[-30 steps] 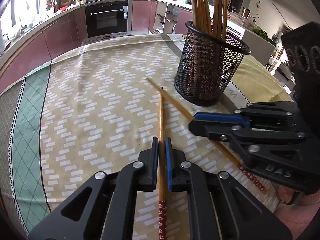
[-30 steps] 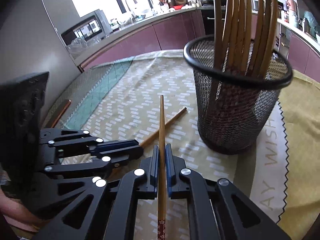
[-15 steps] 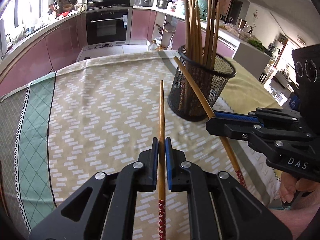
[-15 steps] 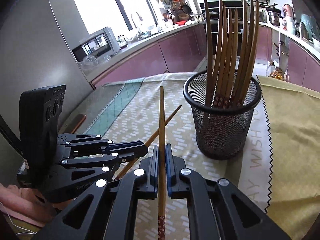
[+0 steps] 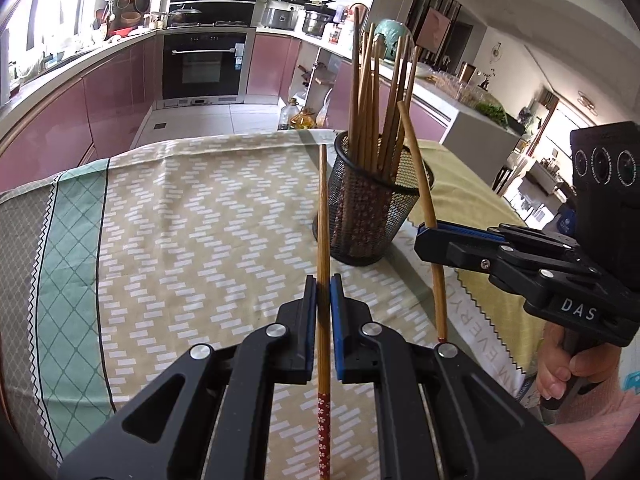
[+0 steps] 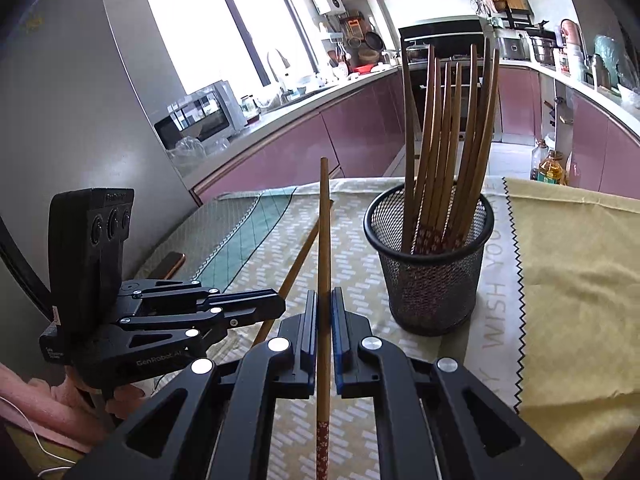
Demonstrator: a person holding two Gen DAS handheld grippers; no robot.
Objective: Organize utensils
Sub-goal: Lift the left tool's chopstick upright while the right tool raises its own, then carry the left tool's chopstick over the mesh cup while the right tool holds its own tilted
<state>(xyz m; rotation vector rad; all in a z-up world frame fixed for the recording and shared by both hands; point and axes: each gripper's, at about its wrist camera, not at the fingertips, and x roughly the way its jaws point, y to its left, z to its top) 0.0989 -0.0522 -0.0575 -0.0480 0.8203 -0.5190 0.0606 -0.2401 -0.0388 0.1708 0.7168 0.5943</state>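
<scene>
My left gripper (image 5: 323, 280) is shut on a wooden chopstick (image 5: 322, 216) with a red patterned end, held above the table. My right gripper (image 6: 324, 296) is shut on a second chopstick (image 6: 324, 232) of the same kind. A black mesh cup (image 5: 372, 216) holding several chopsticks stands on the tablecloth ahead of both grippers; it also shows in the right wrist view (image 6: 434, 276). In the left wrist view the right gripper (image 5: 424, 238) is at the right with its chopstick (image 5: 420, 184) tilted beside the cup. In the right wrist view the left gripper (image 6: 276, 304) is at the left.
A patterned tablecloth (image 5: 180, 220) covers the table, with a yellow cloth (image 6: 580, 280) at the right under the cup's side. A phone-like object (image 6: 172, 264) lies near the table's left edge. Kitchen counters and an oven stand beyond the table.
Both grippers have lifted their chopsticks up off the table and drawn back from the mesh cup. The chopsticks now point upward more steeply.
</scene>
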